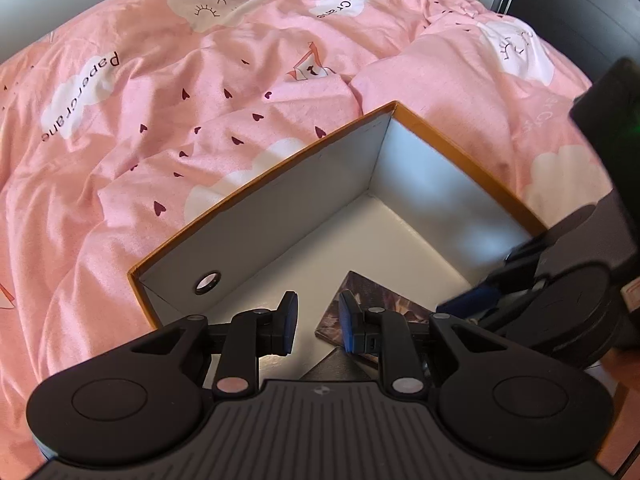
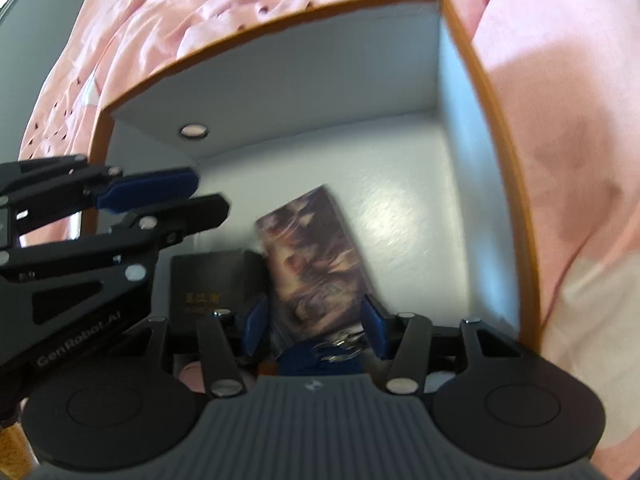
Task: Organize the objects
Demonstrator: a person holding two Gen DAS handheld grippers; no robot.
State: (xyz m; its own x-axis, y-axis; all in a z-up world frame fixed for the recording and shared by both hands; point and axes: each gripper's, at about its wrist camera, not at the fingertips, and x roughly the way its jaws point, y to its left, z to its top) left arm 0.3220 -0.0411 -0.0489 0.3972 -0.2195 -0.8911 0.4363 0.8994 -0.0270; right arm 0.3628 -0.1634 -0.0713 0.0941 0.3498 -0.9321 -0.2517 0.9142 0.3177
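Jaws of both the left gripper (image 1: 318,322) and right gripper (image 2: 316,322) stood apart and empty, the left narrow, over the patterned box (image 2: 316,256), probably light, stiff and smooth, best gripped across its long edges.

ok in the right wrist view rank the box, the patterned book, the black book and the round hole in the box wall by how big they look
Largest to smallest, as they look in this view:
1. orange-rimmed box
2. patterned book, nearer the camera and blurred
3. black book, partly hidden, so its rank against the patterned one is unsure
4. round hole
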